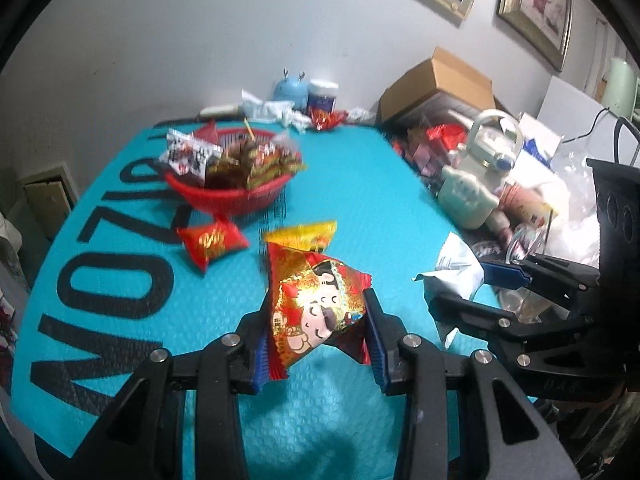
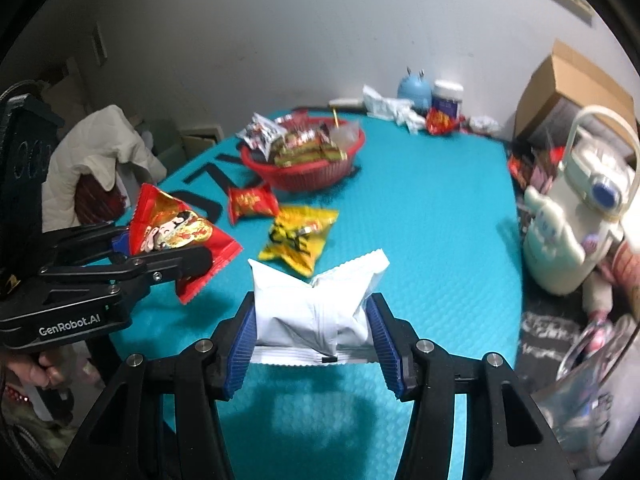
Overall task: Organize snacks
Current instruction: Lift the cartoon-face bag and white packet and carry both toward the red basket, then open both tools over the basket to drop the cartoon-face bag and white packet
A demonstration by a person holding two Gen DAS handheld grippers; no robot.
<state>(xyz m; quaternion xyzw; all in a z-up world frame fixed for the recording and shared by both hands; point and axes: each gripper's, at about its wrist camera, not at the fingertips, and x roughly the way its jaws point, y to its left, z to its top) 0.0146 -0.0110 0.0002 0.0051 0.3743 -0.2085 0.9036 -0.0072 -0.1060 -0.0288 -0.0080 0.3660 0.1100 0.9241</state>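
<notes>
The left gripper (image 1: 316, 344) is clenched on a red cartoon packet (image 1: 316, 304) and the right gripper (image 2: 312, 340) pinches a white packet (image 2: 316, 304), both clear of the teal worktop (image 2: 420, 216) (likely for carrying). Beyond lie a yellow packet (image 2: 298, 236) and a small red packet (image 2: 252, 202), then the red basket (image 2: 304, 176), probably the destination.

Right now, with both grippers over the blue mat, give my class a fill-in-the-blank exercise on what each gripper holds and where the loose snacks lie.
1. The left gripper is shut on a ____ cartoon packet.
2. The right gripper grips a plain ____ packet.
3. Most snacks are piled in the red ____ on the blue mat.
4. Lying loose on the mat beside the small red packet is a ____ packet.

Missing words: red; white; basket; yellow
</notes>
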